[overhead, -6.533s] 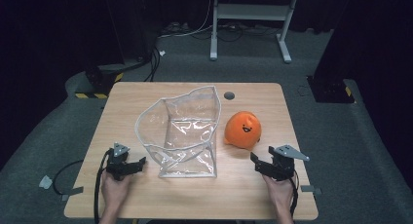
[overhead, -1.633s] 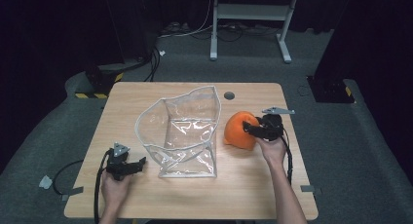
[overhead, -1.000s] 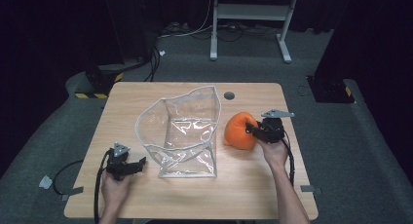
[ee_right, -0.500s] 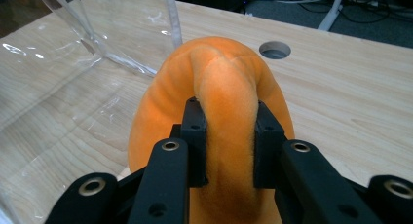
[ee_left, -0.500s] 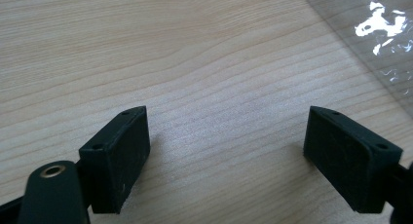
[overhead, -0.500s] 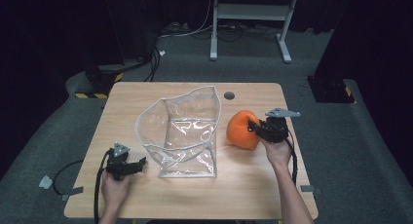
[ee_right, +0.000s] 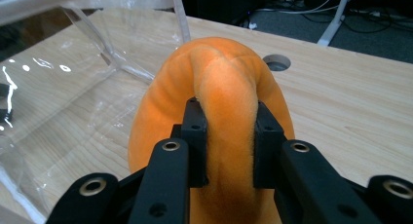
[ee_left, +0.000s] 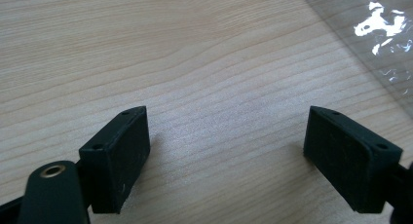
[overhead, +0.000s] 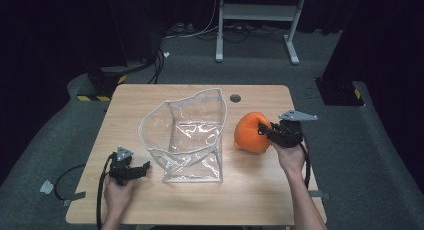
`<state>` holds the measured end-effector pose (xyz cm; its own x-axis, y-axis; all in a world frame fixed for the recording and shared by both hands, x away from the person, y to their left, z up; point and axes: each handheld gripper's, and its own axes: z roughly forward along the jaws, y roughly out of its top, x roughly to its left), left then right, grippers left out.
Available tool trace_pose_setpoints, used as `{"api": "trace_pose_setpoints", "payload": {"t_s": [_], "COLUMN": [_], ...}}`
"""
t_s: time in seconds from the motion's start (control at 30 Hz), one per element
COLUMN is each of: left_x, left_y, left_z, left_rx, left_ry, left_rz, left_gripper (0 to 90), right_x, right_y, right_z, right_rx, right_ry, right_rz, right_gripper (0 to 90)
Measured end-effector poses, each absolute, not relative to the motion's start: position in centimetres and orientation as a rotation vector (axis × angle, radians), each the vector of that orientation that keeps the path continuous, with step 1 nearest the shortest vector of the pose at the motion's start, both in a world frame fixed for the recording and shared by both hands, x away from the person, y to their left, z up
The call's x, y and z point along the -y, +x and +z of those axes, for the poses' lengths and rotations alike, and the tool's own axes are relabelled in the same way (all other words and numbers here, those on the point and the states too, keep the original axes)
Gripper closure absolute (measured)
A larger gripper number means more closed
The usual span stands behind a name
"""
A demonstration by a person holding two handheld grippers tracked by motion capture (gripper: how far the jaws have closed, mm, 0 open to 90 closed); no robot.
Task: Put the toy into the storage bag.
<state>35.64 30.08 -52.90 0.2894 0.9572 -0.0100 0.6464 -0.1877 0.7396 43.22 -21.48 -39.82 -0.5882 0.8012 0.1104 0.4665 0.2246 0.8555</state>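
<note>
An orange plush toy hangs just above the wooden table, right of a clear plastic bag. My right gripper is shut on it, and its pads pinch a fold of the orange plush toy, with the clear bag to its left. At the front left of the table my left gripper rests on the wood. Its jaws stand wide apart in the left gripper view, with my left gripper holding nothing above bare wood, a corner of the bag at the upper right.
The bag stands with its white-trimmed mouth open upward at the table's middle. A round cable hole lies at the back of the table. A white desk frame and cables stand on the floor beyond.
My right gripper closed on the orange toy and has lifted it slightly off the table. The left gripper has stayed where it was.
</note>
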Motion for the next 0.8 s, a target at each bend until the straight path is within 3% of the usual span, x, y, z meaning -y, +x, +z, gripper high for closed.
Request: {"api": "trace_pose_setpoints", "payload": {"t_s": [0.8], "left_x": [-30.1], "left_y": [35.6], "left_z": [-52.9], "left_rx": [-1.432], "left_ry": [1.92], "left_rz": [0.622], "left_gripper": [17.2], "right_x": [22.6], "right_y": [41.8], "right_z": [-36.4], "right_rx": [-2.129], "right_ry": [1.152], "right_rz": [1.36], "right_gripper": [73.4]}}
